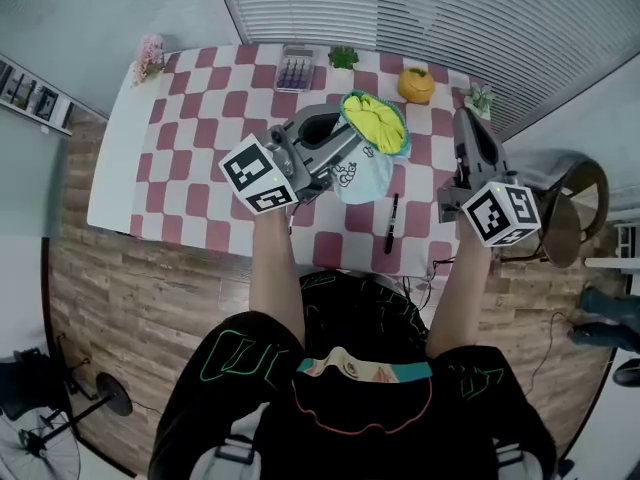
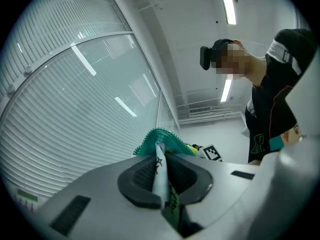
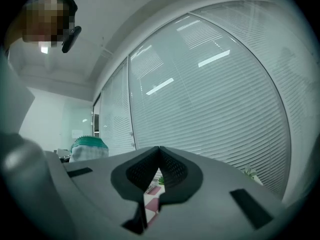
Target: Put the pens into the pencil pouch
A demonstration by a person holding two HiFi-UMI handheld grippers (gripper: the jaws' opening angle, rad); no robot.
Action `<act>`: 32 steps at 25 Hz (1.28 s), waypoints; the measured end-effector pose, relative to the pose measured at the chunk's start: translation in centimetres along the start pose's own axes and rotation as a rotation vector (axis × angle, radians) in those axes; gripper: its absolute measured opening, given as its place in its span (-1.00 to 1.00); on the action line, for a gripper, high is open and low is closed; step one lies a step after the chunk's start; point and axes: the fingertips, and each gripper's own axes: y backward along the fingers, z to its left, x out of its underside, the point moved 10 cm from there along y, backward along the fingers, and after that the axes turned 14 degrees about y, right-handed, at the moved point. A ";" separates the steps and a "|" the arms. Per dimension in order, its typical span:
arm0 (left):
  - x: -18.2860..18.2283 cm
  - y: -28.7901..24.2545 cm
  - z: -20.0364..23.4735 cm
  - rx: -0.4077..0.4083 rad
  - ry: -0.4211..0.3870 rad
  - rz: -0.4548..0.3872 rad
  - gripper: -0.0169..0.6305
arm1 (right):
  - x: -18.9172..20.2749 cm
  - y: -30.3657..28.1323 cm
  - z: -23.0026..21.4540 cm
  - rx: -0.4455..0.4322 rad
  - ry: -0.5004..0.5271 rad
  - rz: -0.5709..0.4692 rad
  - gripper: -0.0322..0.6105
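Left tool (image 2: 160, 156) pinches the pencil pouch (image 1: 362, 176) by its edge; right tool (image 3: 159, 156) is closed, empty.

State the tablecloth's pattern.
The tablecloth has dark red and white checks; the head view shows it best.

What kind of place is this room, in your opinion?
Likely an office or studio room: window blinds, long ceiling lights, and a table with a checked cloth.

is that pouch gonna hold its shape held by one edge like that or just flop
Probably floppy: the pencil pouch is thin fabric pinched flat in the left gripper. Its mouth gapes now, yet may sag without support.
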 end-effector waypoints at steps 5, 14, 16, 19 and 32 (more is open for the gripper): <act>-0.1 -1.1 -1.1 0.031 -0.006 0.005 -0.88 | -1.3 1.1 -0.6 -0.072 0.003 -0.061 -0.89; -0.8 -1.4 -2.3 0.043 -0.032 0.051 -0.88 | -2.9 0.5 1.1 -0.344 0.037 -0.136 -0.70; -0.8 -1.2 -2.6 0.047 -0.034 0.066 -0.87 | -3.0 0.3 1.8 -0.416 0.049 -0.143 -0.66; -0.7 -0.9 -3.0 0.061 -0.031 0.082 -0.87 | -3.2 0.2 2.9 -0.523 0.071 -0.148 -0.57; 0.4 -0.7 -5.1 0.206 0.038 0.221 -0.82 | -3.1 0.9 7.5 -0.949 0.104 -0.111 -0.29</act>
